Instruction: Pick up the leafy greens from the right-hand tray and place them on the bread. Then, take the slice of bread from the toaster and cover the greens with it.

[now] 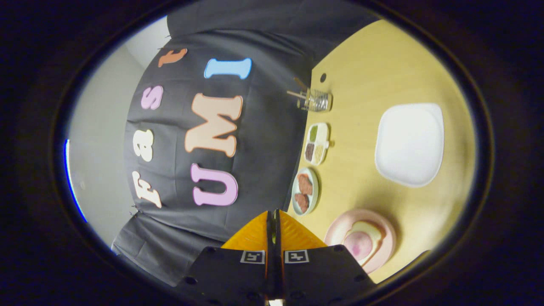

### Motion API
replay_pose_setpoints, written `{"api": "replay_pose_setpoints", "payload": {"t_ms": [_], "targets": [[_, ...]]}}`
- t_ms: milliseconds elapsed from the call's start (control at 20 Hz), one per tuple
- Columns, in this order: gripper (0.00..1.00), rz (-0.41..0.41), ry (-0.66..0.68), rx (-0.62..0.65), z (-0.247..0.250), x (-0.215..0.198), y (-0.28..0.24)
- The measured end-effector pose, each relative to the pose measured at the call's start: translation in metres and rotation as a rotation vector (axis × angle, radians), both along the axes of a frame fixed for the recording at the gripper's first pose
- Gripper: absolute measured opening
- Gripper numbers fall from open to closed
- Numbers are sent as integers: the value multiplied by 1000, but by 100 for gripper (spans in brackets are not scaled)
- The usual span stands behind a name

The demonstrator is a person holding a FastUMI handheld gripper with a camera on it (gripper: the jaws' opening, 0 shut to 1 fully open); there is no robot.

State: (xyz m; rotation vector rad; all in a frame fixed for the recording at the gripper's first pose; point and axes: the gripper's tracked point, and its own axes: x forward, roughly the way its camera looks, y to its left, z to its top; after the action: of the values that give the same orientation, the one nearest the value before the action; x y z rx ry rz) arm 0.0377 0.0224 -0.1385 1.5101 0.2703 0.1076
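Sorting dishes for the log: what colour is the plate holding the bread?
Pink, seen in the gripper view: the plate lies beside the shut gripper.

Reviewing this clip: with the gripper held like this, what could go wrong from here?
The gripper is shut on nothing and rolled sideways facing the booth wall, so it must open and turn before any pick. The pink plate with bread sits close beside the fingers; a hasty swing might knock it.

A staged recording booth: black cloth wall (221,127) behind a wooden table (365,63) set with plates.
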Motion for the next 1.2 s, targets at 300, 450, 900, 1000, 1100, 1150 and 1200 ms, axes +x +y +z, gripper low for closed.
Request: {"api": "replay_pose_setpoints", "payload": {"t_ms": [300,450,900,1000,1100,1150,1200], "targets": [[3,94,76,-48,-66,3,40],[3,106,126,-109,-100,2,32],[3,130,219,-237,-154,9,13],[3,153,224,-261,-159,7,17],[3,152,220,-271,-159,7,19],[3,148,220,-275,-159,8,19],[3,145,221,-278,-160,9,18]]}}
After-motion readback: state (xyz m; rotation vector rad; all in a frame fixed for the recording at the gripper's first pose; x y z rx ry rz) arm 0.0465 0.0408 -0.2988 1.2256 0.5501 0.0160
